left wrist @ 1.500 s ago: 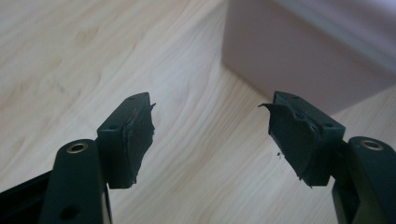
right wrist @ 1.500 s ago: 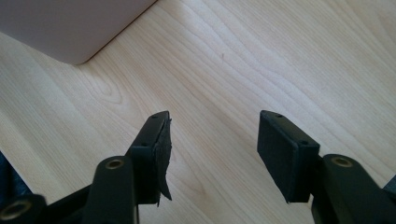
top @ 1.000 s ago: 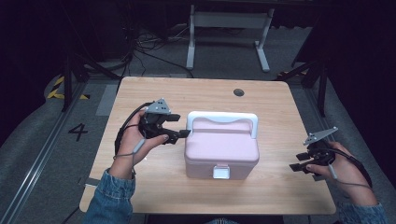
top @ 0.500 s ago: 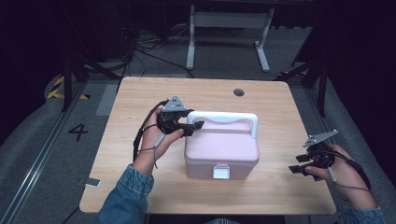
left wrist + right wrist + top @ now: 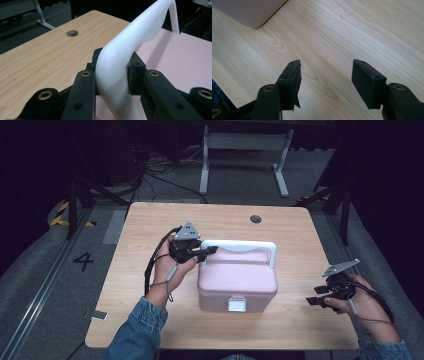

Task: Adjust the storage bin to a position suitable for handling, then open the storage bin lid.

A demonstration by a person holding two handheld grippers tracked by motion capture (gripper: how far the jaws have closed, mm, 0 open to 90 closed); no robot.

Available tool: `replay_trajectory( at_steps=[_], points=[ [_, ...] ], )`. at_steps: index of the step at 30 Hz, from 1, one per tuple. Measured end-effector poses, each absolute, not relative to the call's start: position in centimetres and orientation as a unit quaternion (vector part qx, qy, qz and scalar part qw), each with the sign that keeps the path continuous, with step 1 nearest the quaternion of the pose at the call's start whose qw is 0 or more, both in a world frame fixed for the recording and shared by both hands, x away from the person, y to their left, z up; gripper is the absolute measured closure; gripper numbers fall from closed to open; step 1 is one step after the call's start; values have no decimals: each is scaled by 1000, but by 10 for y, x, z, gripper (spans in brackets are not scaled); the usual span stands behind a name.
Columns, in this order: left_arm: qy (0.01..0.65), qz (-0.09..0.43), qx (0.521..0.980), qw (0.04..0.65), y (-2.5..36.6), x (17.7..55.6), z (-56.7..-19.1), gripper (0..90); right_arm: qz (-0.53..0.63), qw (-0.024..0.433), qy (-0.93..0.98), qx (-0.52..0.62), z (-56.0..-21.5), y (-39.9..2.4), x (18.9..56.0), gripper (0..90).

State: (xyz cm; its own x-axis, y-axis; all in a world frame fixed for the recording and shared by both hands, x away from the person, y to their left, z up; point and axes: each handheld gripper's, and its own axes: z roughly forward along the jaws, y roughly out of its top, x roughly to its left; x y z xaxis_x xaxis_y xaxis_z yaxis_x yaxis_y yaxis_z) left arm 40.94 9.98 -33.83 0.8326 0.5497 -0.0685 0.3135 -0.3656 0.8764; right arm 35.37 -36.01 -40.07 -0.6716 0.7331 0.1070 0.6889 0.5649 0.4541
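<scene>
Pale wood-grain tabletop (image 5: 150,230), rectangular with rounded corners and a small round cable hole (image 5: 255,219) near its far edge, carries everything else. At its middle sits the pink plastic box (image 5: 239,280), rounded at the corners, with a white latch (image 5: 236,304) on the near face and a white arched plastic carry handle (image 5: 250,246) lying across the far part of its lid. Behind the table a grey metal stand (image 5: 245,150) rises from the dark floor, and the numeral 4 (image 5: 83,261) is marked on the grey floor mat at the left. The person's left hand, in a blue denim sleeve (image 5: 135,330), brings the left gripper (image 5: 209,252) to the handle's left corner; its 2 black jaws have just been closing, and in the left gripper view they press on both sides of the white curve of the handle (image 5: 113,72), clamped on it. The right gripper (image 5: 314,301) sits low over the table's right near corner, well apart from the box; in the right gripper view (image 5: 325,82) its jaws stand apart over bare wood, with a corner of the pink box (image 5: 249,12) farther off.
</scene>
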Motion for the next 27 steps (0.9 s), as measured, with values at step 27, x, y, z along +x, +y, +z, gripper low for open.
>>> replay_trajectory(
  at_steps=[27],
  points=[
    [250,102,790,550,107,411,-323,732,253,58,878,402,-397,-360,354,437]
  ],
)
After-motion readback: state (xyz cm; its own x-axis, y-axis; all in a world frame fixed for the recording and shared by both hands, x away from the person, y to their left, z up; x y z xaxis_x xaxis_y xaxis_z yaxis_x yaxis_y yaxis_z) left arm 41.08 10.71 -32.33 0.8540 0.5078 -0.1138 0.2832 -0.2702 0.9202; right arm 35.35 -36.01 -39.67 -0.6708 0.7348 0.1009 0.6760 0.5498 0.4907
